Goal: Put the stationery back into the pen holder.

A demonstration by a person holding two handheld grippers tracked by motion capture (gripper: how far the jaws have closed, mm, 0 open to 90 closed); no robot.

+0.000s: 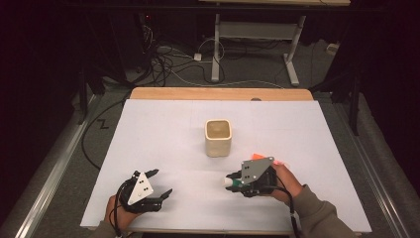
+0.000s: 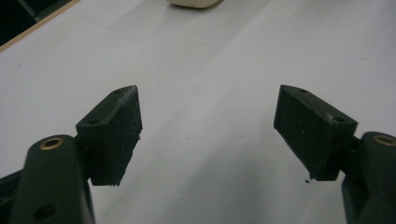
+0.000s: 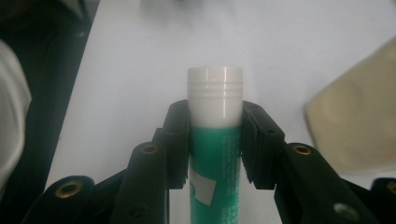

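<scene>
Green and white, a glue stick (image 3: 215, 154) sits clamped between the jaws of the right gripper (image 3: 215, 140), its ribbed white cap poking out past the jaw tips and its green barrel running back between them toward the camera. Fine pale print runs along the green barrel in the right gripper view, but it is too small and blurred to read; a small white patch, perhaps part of a label, shows lower on the barrel. In the high view the right gripper (image 1: 236, 181) lies low over the white sheet (image 1: 307, 148) covering the table, with the stick's white end (image 1: 228, 183) pointing toward the left gripper. Something orange (image 1: 257, 156) peeks out just beyond the grey plate on top of the right gripper; what it is cannot be told.

Ahead of the right gripper and a little to its left stands a cream cup (image 1: 218, 137), squarish with rounded corners, upright on the sheet; no writing is visible on it. Its side shows as a blurred tan shape (image 3: 355, 126) at the right in the right gripper view.

The left gripper (image 1: 159, 183) rests near the sheet's near edge, well apart from the right one, its jaws spread wide with bare white sheet between them. In its own view the cup's base (image 2: 195, 3) sits far ahead at the top edge.
</scene>
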